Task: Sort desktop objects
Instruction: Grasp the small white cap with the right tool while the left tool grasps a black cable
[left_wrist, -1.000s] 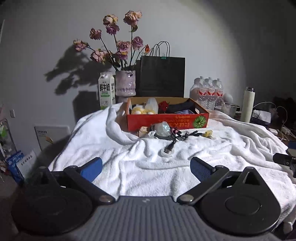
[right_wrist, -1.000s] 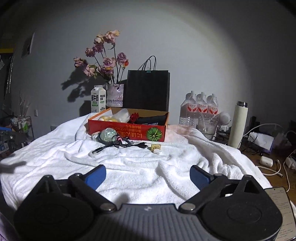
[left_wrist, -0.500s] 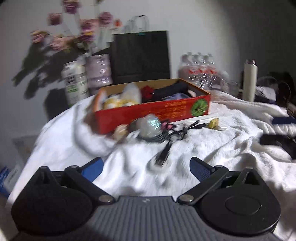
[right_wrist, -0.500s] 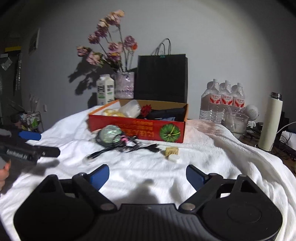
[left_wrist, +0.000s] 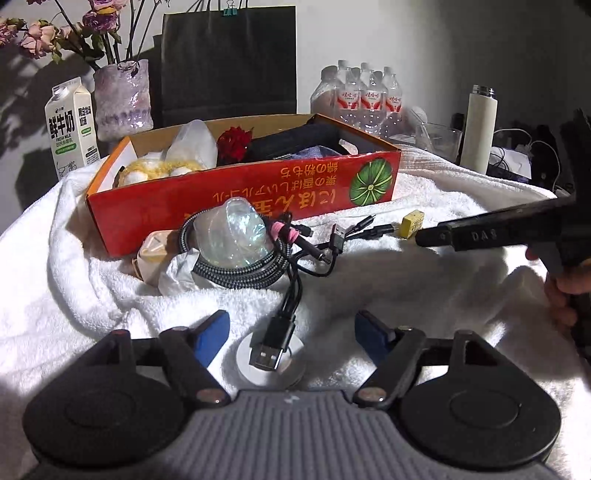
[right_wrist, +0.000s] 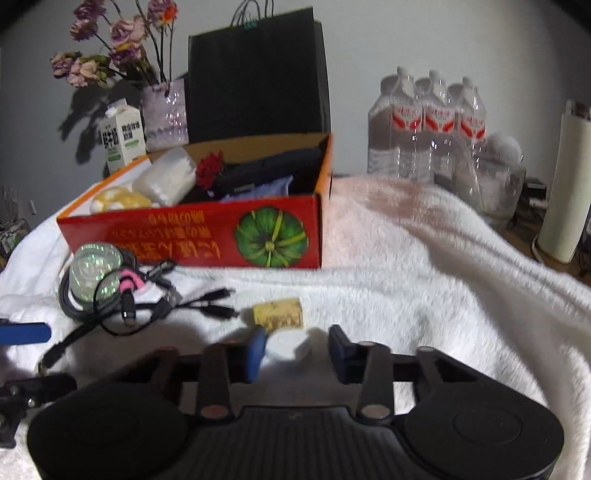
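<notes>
A red cardboard box (left_wrist: 243, 192) holding several items stands on the white towel (left_wrist: 424, 280). In front of it lie a coiled cable bundle (left_wrist: 255, 266) with a clear dome (left_wrist: 236, 232), a beige case (left_wrist: 153, 251) and a yellow block (left_wrist: 412, 223). My left gripper (left_wrist: 291, 334) is open around a black USB plug (left_wrist: 267, 354) lying on a white round puck (left_wrist: 269, 360). My right gripper (right_wrist: 295, 347) is open, its pads either side of a small white piece (right_wrist: 288, 345), just short of the yellow block (right_wrist: 279, 312). The red box (right_wrist: 192, 236) shows behind.
Behind the box stand a milk carton (left_wrist: 72, 127), a vase of dried roses (left_wrist: 123, 98), a black paper bag (left_wrist: 229, 59), water bottles (left_wrist: 364, 98) and a white flask (left_wrist: 478, 129). The right gripper's finger (left_wrist: 491, 230) reaches in from the right.
Both grippers have moved forward toward the items. The left now straddles the USB plug and puck; the right has narrowed and reached the white piece near the yellow block.
</notes>
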